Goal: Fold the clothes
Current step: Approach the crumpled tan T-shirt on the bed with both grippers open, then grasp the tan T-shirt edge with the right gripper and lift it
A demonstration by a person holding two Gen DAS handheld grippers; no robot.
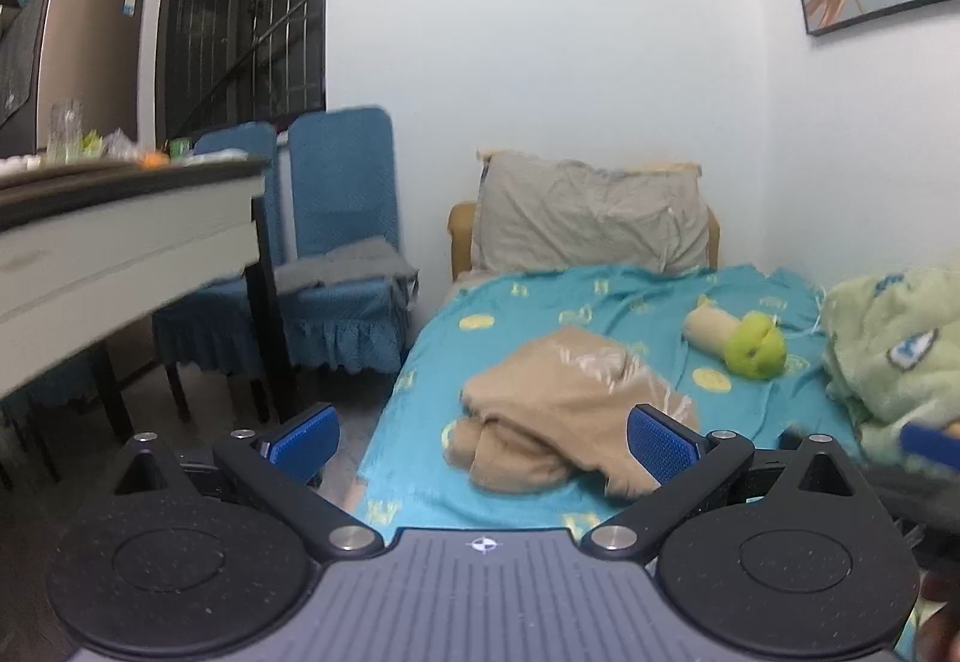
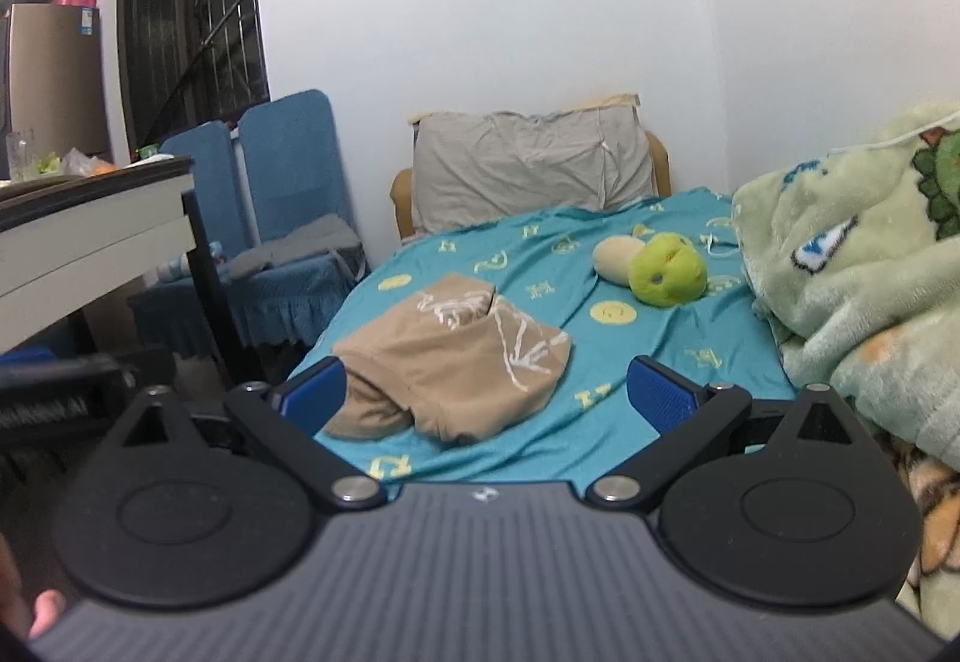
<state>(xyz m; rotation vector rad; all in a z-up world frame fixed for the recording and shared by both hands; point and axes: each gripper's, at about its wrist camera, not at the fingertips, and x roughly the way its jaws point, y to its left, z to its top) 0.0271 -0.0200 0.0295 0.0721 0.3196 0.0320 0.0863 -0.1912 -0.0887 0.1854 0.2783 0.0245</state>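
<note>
A tan garment with a white print (image 2: 450, 362) lies folded into a thick bundle on the teal bed sheet (image 2: 630, 380); it also shows in the left wrist view (image 1: 564, 404). My left gripper (image 1: 483, 440) is open and empty, held just short of the bundle's near edge. My right gripper (image 2: 486, 392) is open and empty, with its left pad near the bundle's near left corner. The right gripper's blue tip shows at the right edge of the left wrist view (image 1: 930, 446).
A green-and-cream plush toy (image 2: 654, 266) lies behind the garment. A pale green fleece blanket (image 2: 852, 266) is heaped on the bed's right side. A grey pillow (image 2: 528, 170) leans at the head. A white table (image 1: 120, 248) and blue chairs (image 1: 336, 266) stand left of the bed.
</note>
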